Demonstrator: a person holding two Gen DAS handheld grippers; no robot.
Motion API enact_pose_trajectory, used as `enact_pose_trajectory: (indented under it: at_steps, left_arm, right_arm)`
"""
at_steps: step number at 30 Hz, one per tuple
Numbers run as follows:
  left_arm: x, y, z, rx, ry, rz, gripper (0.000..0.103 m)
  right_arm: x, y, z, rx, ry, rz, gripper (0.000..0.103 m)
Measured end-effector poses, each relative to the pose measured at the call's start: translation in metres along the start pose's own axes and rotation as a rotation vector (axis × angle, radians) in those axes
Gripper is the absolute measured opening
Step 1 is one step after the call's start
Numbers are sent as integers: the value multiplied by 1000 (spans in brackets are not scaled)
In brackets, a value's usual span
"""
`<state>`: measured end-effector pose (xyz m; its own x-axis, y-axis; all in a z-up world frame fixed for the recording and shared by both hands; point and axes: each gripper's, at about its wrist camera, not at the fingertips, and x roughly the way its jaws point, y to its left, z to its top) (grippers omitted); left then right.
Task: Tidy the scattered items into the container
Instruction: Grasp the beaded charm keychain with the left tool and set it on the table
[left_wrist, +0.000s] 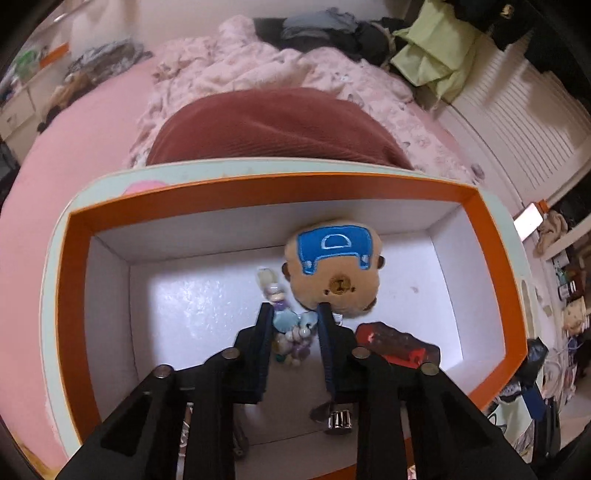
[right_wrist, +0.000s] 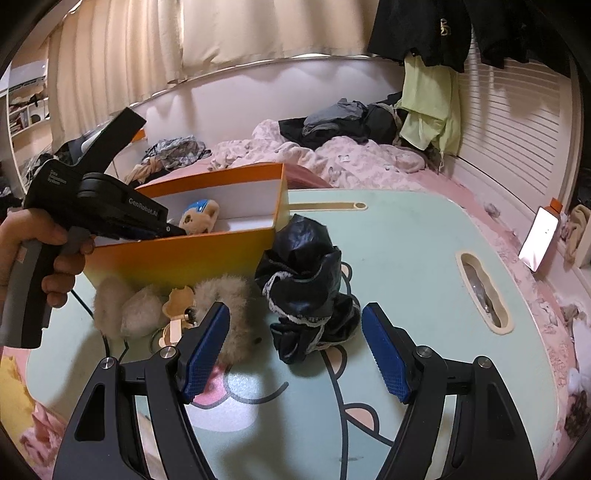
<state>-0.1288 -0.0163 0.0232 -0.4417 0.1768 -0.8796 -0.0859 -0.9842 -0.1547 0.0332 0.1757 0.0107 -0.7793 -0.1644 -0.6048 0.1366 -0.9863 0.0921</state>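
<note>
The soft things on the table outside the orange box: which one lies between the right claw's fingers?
The crumpled black garment, dark with pale trim. The beige fur pieces lie further left, beside the box.

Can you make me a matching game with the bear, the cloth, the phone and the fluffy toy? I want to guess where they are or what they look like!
Things:
1. bear
2. cloth
3. phone
4. fluffy toy

Clues:
A. screen glowing, far right
B. inside the orange box
C. pale beige, on the table outside the box
D. black and crumpled, on the table

Pairs: 1-B, 2-D, 3-A, 4-C
</note>
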Motion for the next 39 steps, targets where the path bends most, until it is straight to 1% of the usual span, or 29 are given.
enact_pose_trajectory:
  at_steps: [3,6,9,11,13,15,17,18,19,22,25,29,31,32,33,34,36,37,39]
  left_arm:
    - [-10,4,-2,-4,-34,-27,20]
    - [-33,12,0,-33,-89,-76,20]
    - [-73,12,-4,-34,-172,-135,20]
    - [-99,11,-13,-27,-227,-184,20]
    - [-119,9,-30,-3,-268,-207,20]
    - [-125,9,-54,5,-287,-187,20]
    - [-123,9,-78,6,-303,-119,20]
    - [-118,9,-91,5,-304,-73,20]
    - [-111,12,-103,-5,-296,-46,20]
    - [-85,25,-123,-65,-242,-62,20]
    - [-61,32,-136,-88,-199,-29,20]
    - [-56,28,-140,-69,-236,-18,22]
    - [-57,29,-142,-77,-262,-19,36]
    - [-61,30,-144,-83,-285,-17,52]
    - [-66,32,-149,-93,-333,-4,65]
    - [-70,33,-153,-99,-380,24,68]
    - [-76,30,-160,-64,-435,99,70]
    - [-77,28,-161,-42,-441,107,70]
    - [-79,28,-162,-34,-439,75,70]
  right_arm:
    - [1,0,0,-2,6,-2,74]
    - [0,-2,0,6,3,-1,74]
    - [0,-2,0,6,6,-2,74]
    - [1,-2,1,8,5,-2,74]
    - [1,-2,1,11,5,-2,74]
    - [1,-2,1,9,6,-3,74]
    - [1,-2,2,9,5,-3,74]
    - [1,-2,2,9,5,-4,74]
    - [1,-2,2,9,6,-4,74]
    - [0,-1,1,0,8,-3,74]
    - [0,0,0,-8,6,-8,74]
    - [1,-1,0,-1,9,-9,74]
    - [0,0,1,-2,6,-12,74]
    - [-2,-1,1,-2,-2,-13,74]
    - [-5,-1,2,1,-18,-13,74]
    - [-8,-2,4,3,-32,-9,74]
    - [-13,-5,12,-8,-53,21,74]
    - [-16,-6,21,-22,-64,39,74]
    - [-22,-9,46,-9,-70,76,74]
